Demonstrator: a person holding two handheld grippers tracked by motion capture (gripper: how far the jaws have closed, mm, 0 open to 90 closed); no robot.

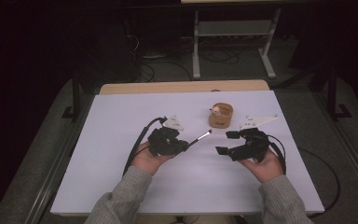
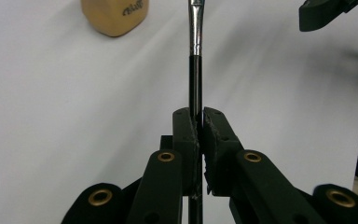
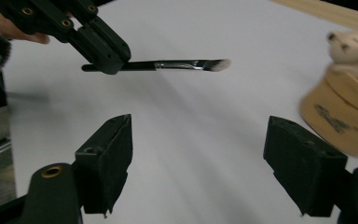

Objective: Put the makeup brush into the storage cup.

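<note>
- High view: the left gripper [image 1: 182,145] is clamped on the black handle of a makeup brush [image 1: 199,137], held above the white table [image 1: 121,186]. The brush's long axis runs up and to the right, bristle tip leading, toward the tan cup [image 1: 221,116], which stands beyond and between the two hands. The right gripper [image 1: 228,143] holds nothing and faces the brush tip across a short gap; the brush lies to its left.
- Left gripper view: the jaws are pressed together on the brush handle [image 2: 195,84], which runs straight ahead into the silver ferrule. The cup [image 2: 115,16] sits ahead and left of that line, so I judge the tip needs a swing toward it.
- Right gripper view: the jaws stand wide apart with bare table between them. The brush [image 3: 177,65] lies level across the frame above them, bristles pointing right toward the cup [image 3: 342,112], which carries a small bear figure [image 3: 352,44]. The left hand, I judge, is the one placed to deliver the brush.
</note>
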